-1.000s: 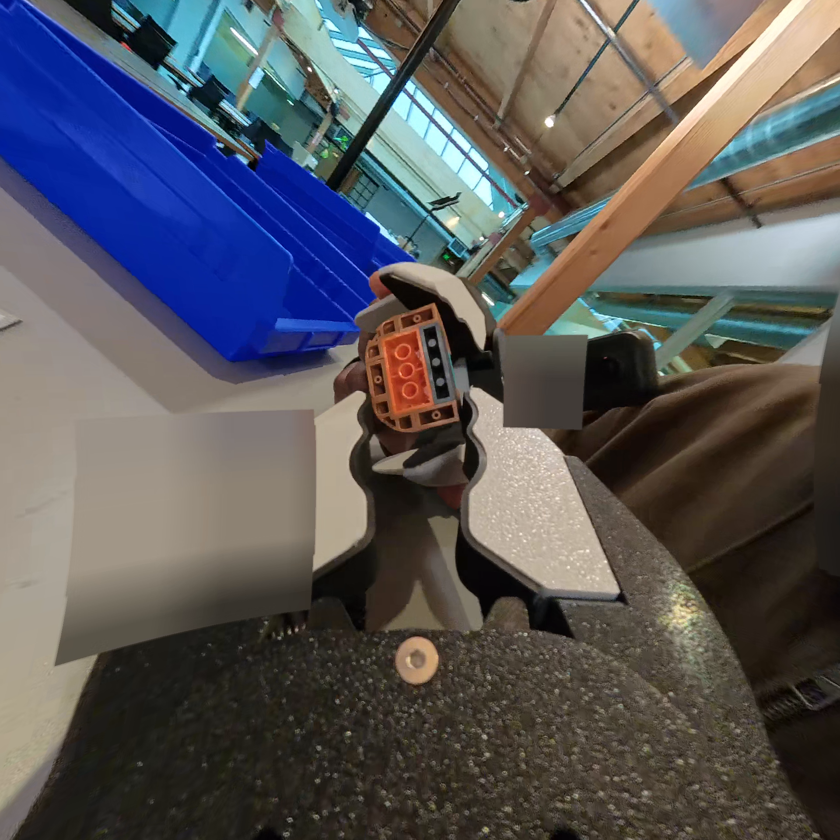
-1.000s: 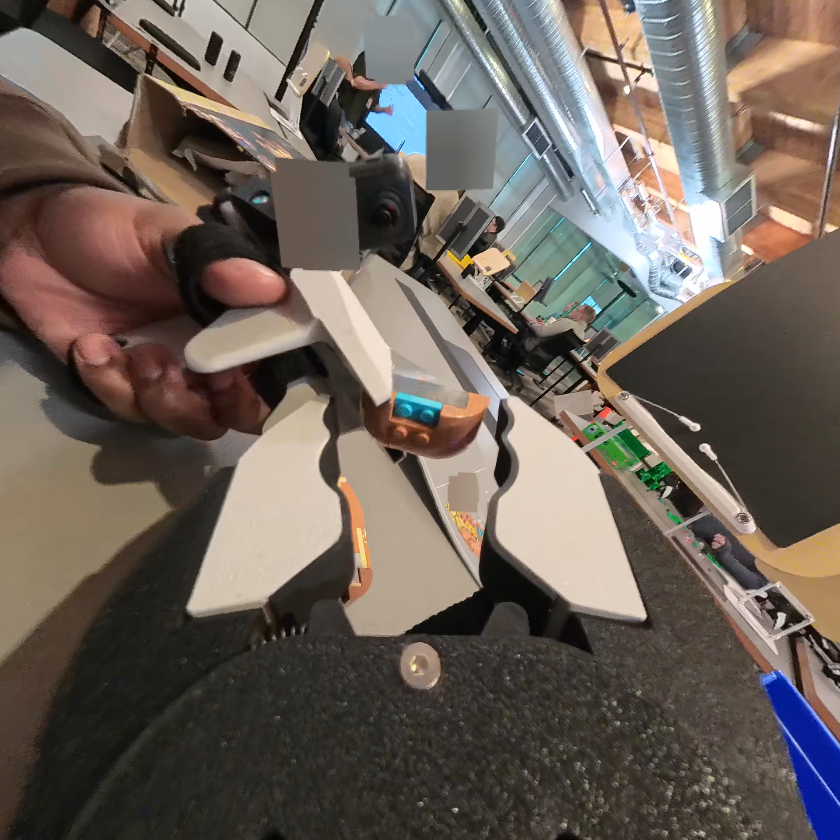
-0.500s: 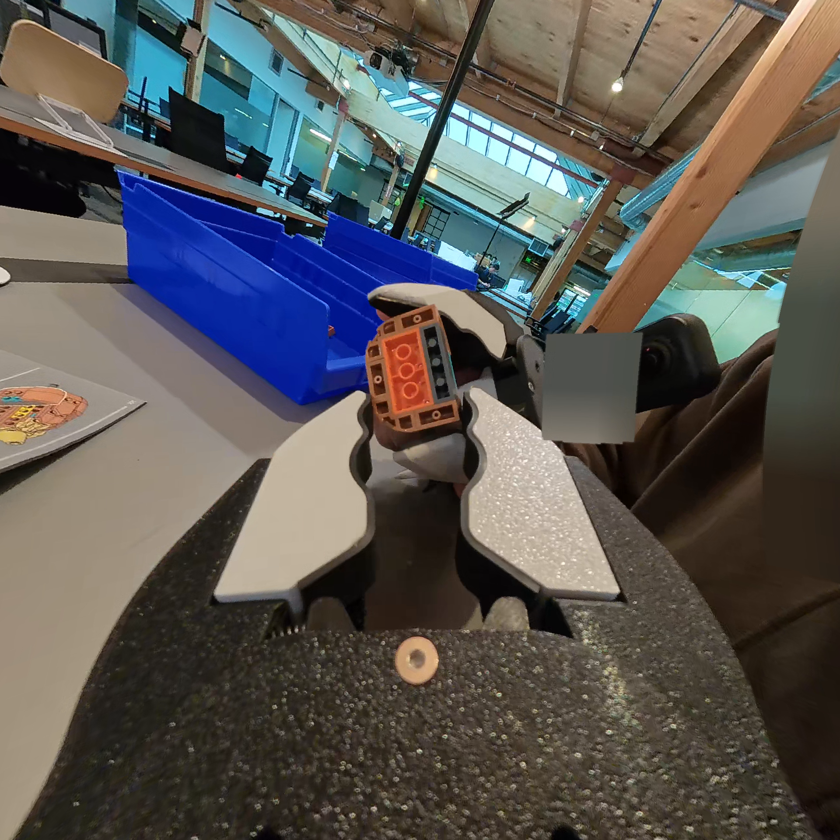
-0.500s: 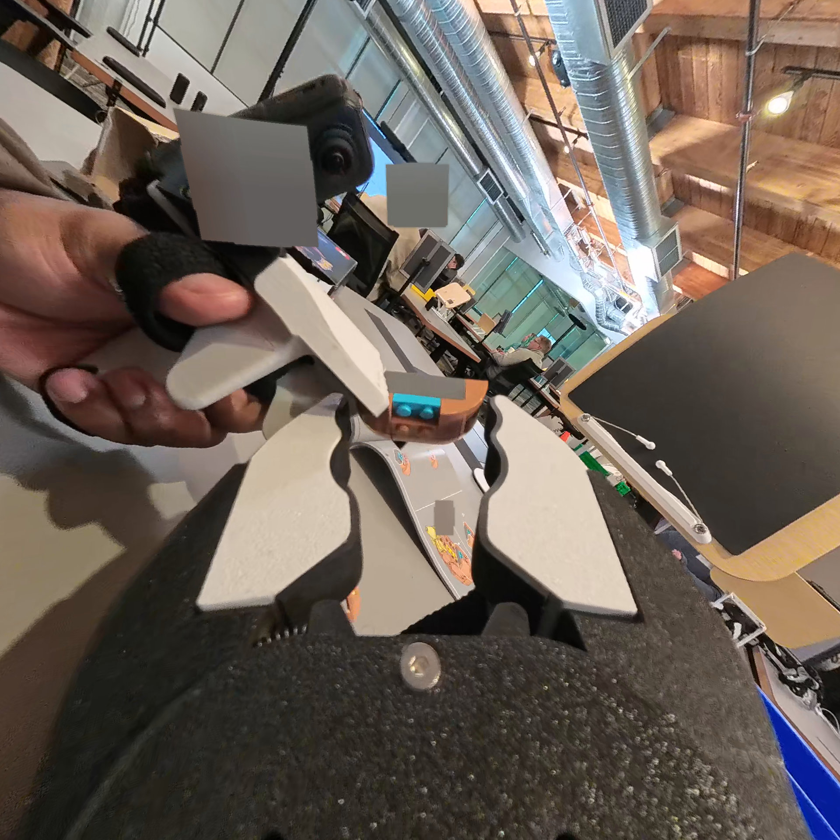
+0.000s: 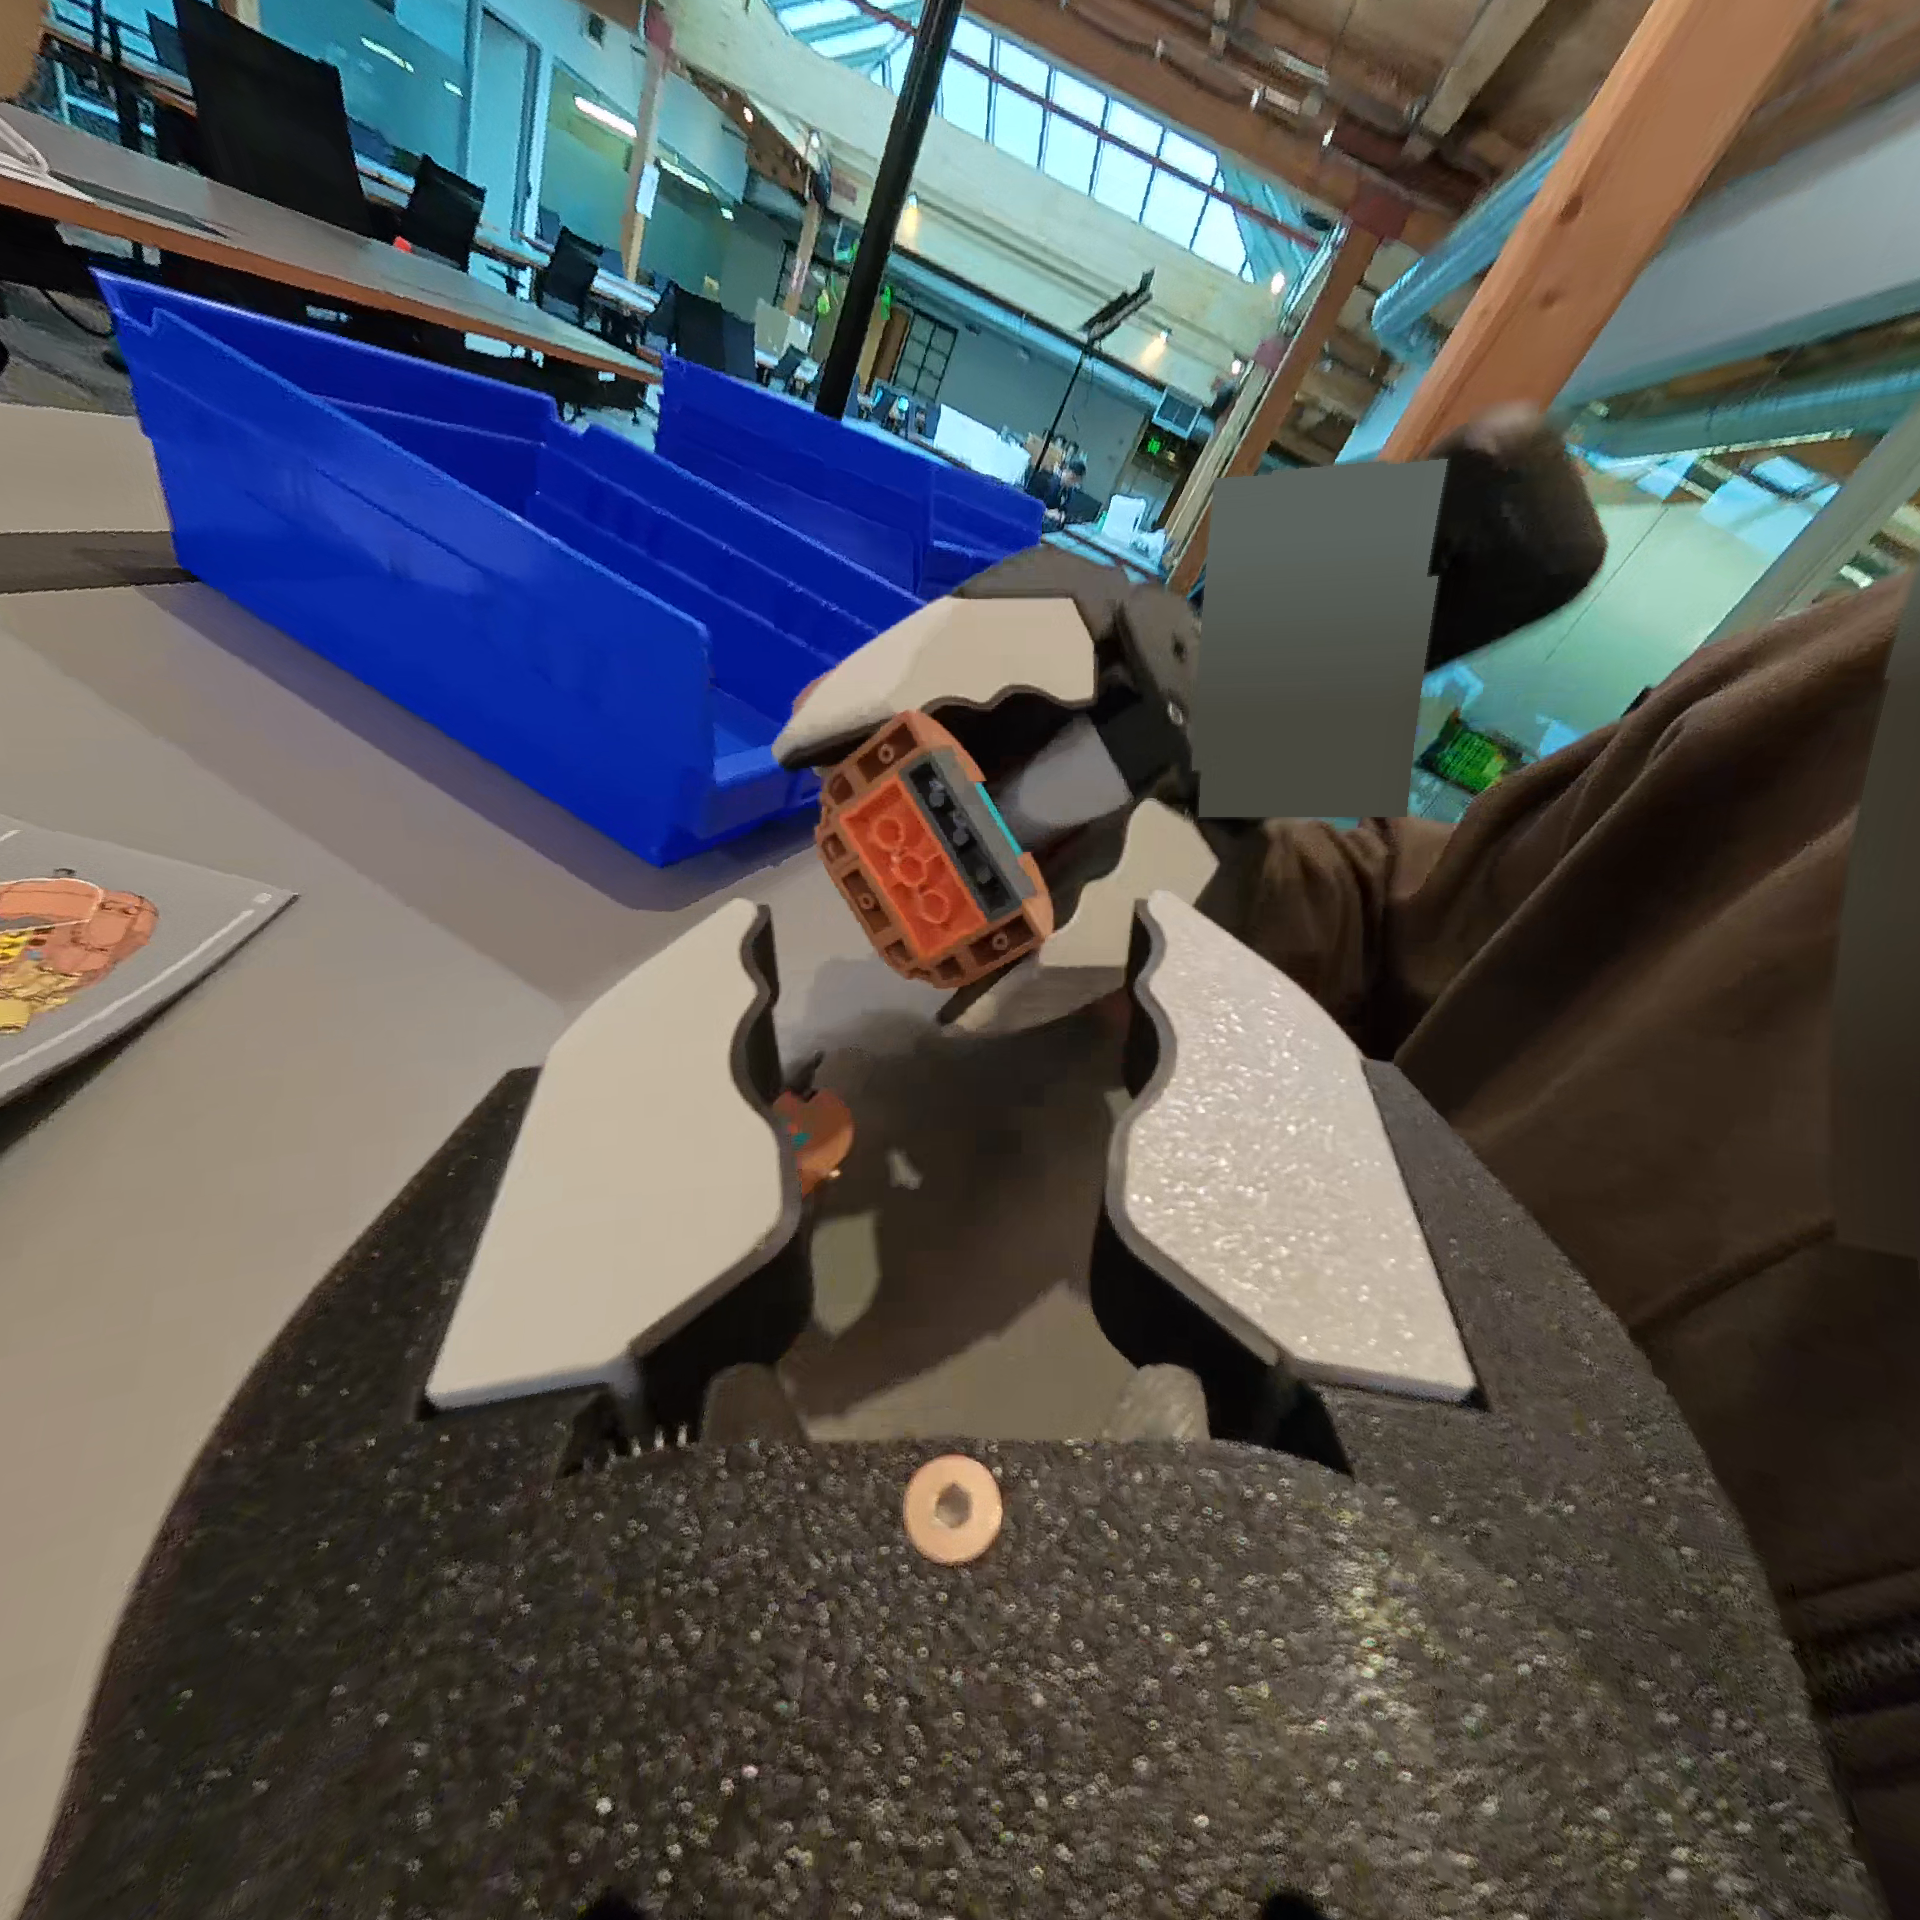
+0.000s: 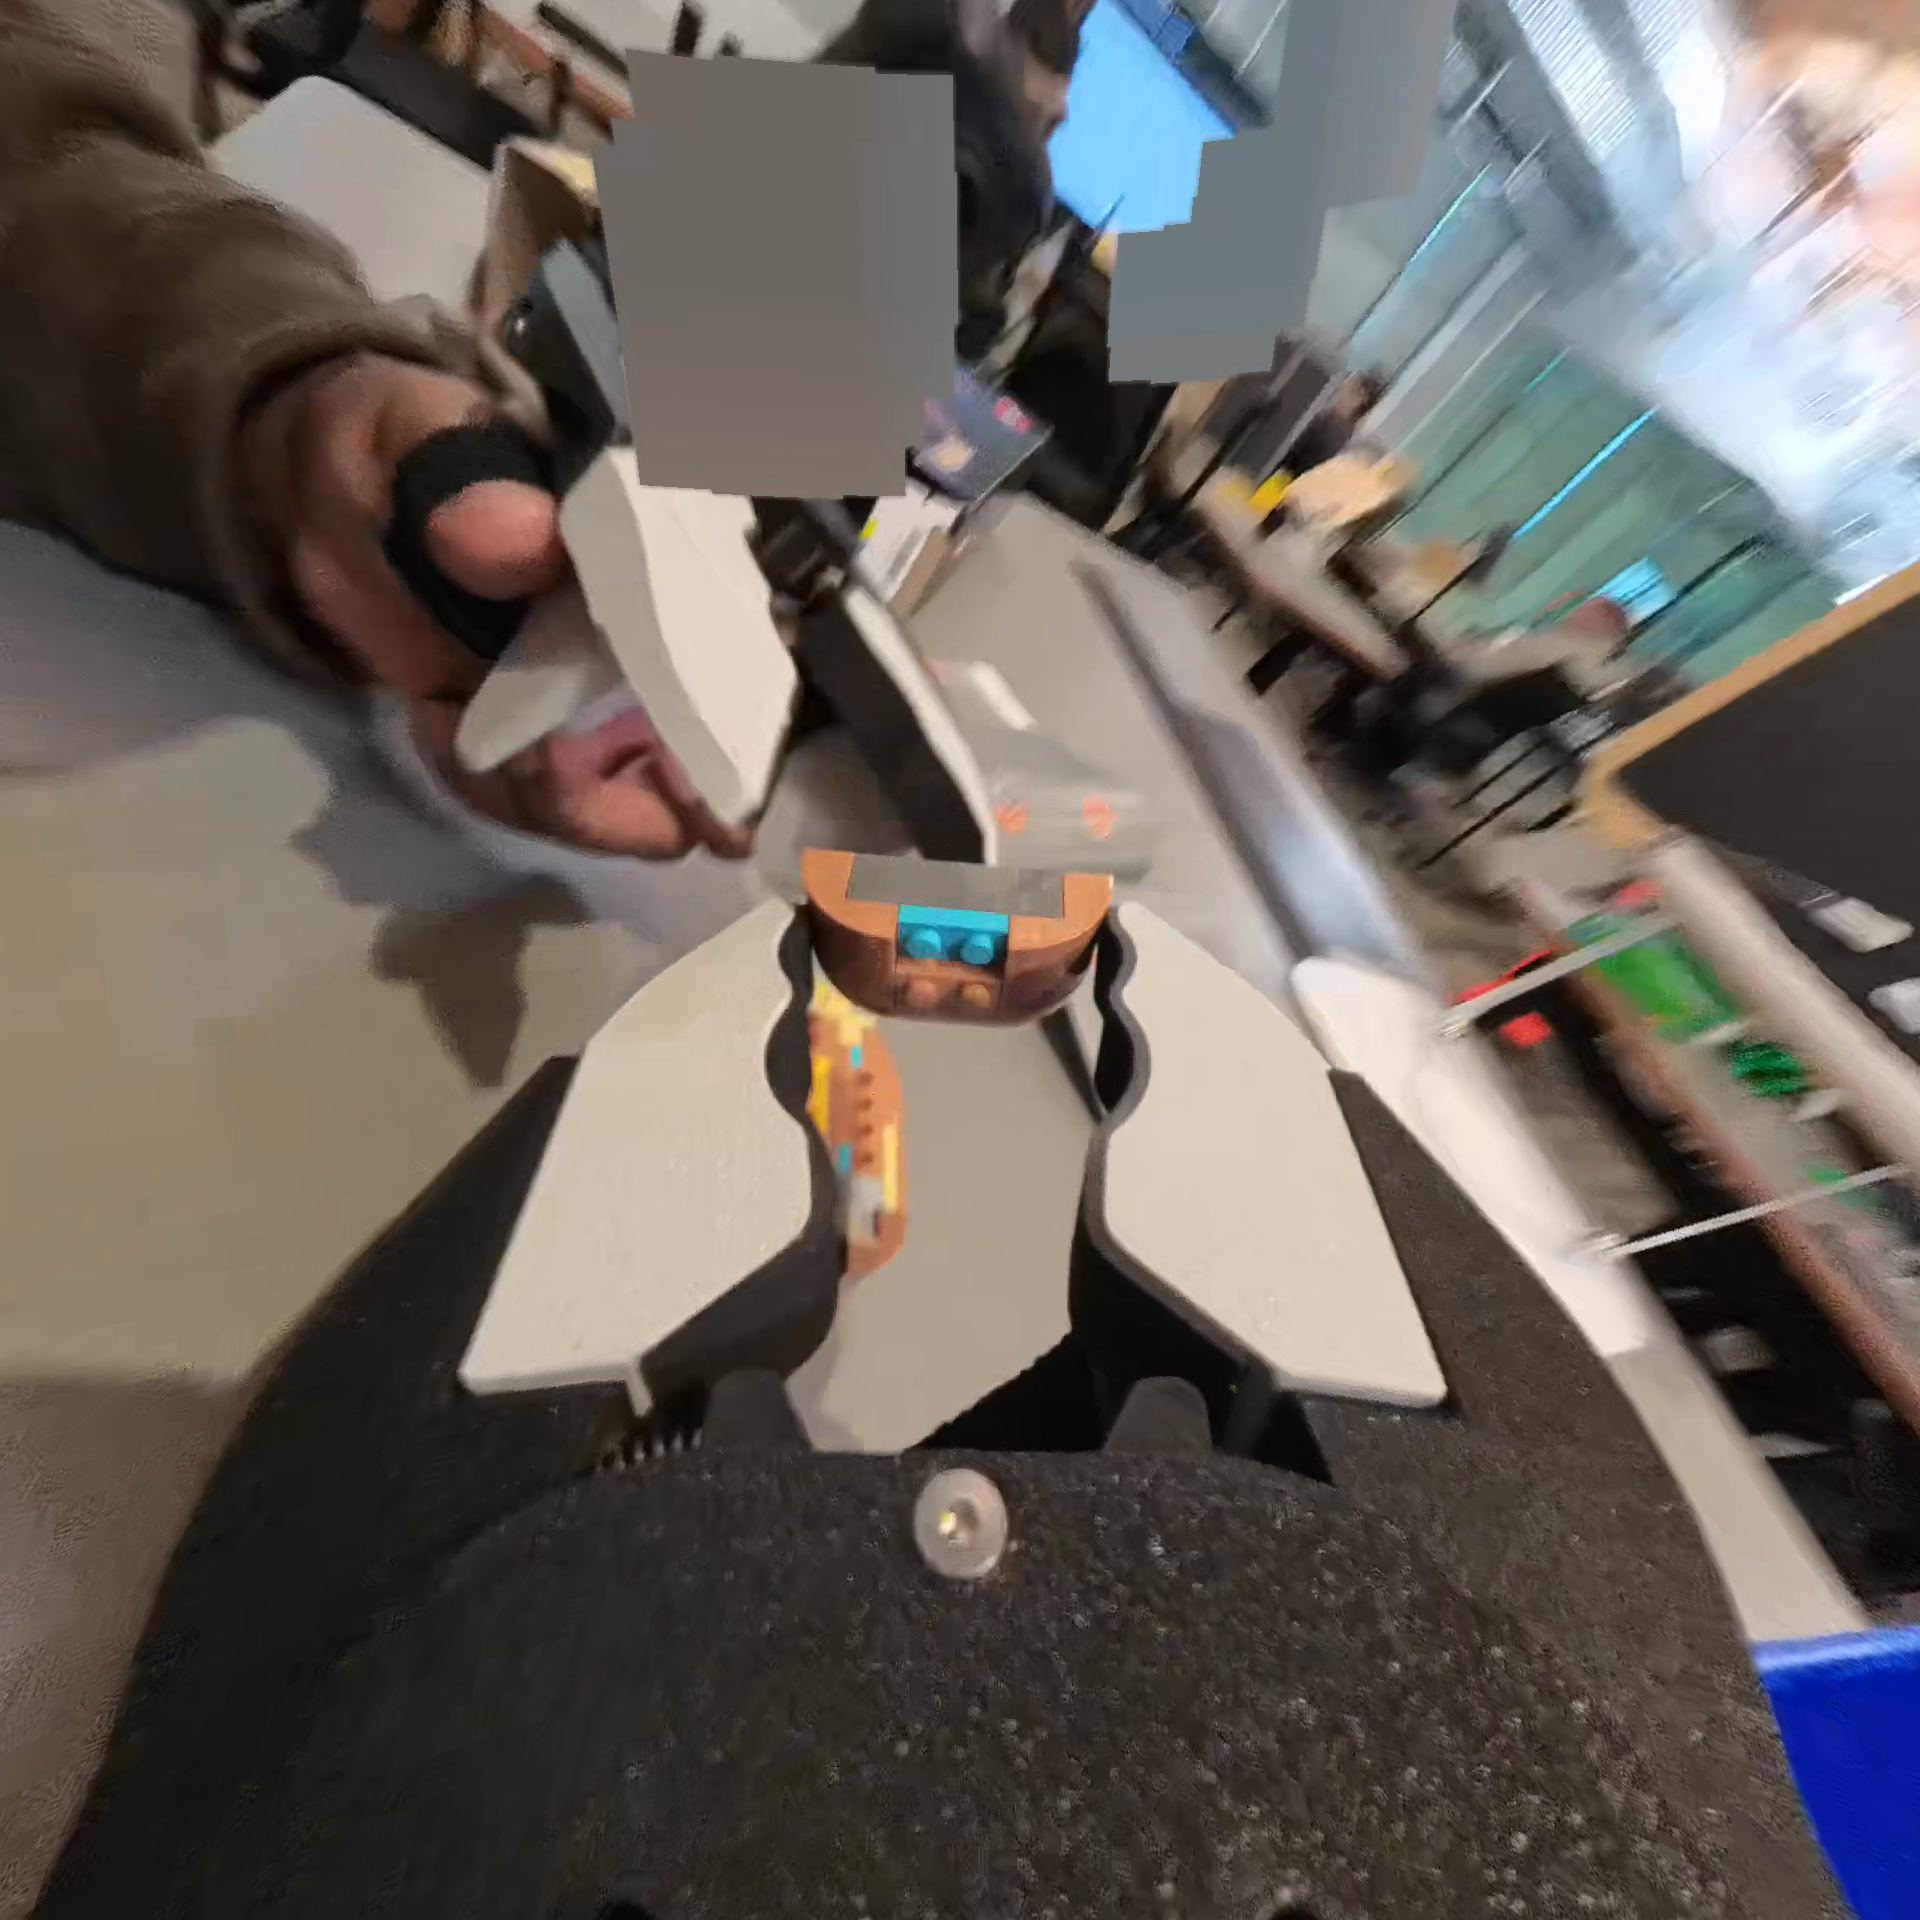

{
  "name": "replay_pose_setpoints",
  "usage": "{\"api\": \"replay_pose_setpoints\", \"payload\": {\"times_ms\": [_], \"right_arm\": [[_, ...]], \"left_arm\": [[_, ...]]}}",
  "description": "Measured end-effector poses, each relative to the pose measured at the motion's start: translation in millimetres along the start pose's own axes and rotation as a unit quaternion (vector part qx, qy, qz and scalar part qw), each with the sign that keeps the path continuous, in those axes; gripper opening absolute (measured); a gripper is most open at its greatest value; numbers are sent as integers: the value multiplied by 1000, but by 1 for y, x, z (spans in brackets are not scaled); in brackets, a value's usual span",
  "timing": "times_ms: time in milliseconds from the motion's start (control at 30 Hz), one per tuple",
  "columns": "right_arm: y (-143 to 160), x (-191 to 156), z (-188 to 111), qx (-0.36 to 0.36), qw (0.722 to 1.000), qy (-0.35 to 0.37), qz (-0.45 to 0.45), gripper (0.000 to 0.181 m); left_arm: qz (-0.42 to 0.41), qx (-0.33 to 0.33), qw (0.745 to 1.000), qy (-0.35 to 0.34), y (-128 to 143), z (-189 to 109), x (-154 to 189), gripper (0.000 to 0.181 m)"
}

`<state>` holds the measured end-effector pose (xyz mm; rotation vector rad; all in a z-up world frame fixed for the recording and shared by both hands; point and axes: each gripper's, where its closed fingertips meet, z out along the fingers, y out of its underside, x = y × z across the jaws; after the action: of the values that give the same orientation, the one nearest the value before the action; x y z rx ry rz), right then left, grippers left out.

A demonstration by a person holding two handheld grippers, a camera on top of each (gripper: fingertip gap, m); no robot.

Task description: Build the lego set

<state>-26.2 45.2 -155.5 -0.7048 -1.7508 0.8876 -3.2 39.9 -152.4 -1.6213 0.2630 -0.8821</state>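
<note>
Right gripper (image 6: 951,961) clamps the brown Lego assembly (image 6: 951,951) at its fingertips; left gripper (image 5: 945,971), gaping empty, should approach squarely.

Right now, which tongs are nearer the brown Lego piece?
Right. The right tongs are clamped on the brown Lego piece; the left tongs are open, a little back from it.

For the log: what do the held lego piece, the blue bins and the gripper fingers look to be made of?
Lego piece: hard moulded plastic, smooth with a slight sheen, with crisp studs and ribs. Blue bins: rigid glossy plastic in thin, even walls. Fingers of the left gripper: matte grey with a fine speckled grain, probably printed or coated plastic; I cannot tell which.
</note>
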Motion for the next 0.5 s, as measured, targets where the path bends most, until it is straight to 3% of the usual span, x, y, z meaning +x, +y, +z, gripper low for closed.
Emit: {"api": "replay_pose_setpoints", "payload": {"times_ms": [33, 133, 233, 400, 500], "right_arm": [[8, -2, -1, -30, 999, -36, 27, 52], [28, -6, -11, -135, 976, -131, 114, 52], [35, -18, -21, -216, 935, -223, 170, 53], [57, -25, -16, -346, 885, -272, 152, 53], [67, -32, -10, -389, 864, -287, 143, 53]], "left_arm": [[2, -6, 1000, -3, -2, -4, -4, 66], [-1, -28, 999, -20, -4, -14, -21, 66], [-4, -57, 997, -44, 1, -20, -37, 65], [7, -95, 992, -80, 13, -25, -54, 66], [6, -105, 991, -85, 17, -27, -58, 65]]}}
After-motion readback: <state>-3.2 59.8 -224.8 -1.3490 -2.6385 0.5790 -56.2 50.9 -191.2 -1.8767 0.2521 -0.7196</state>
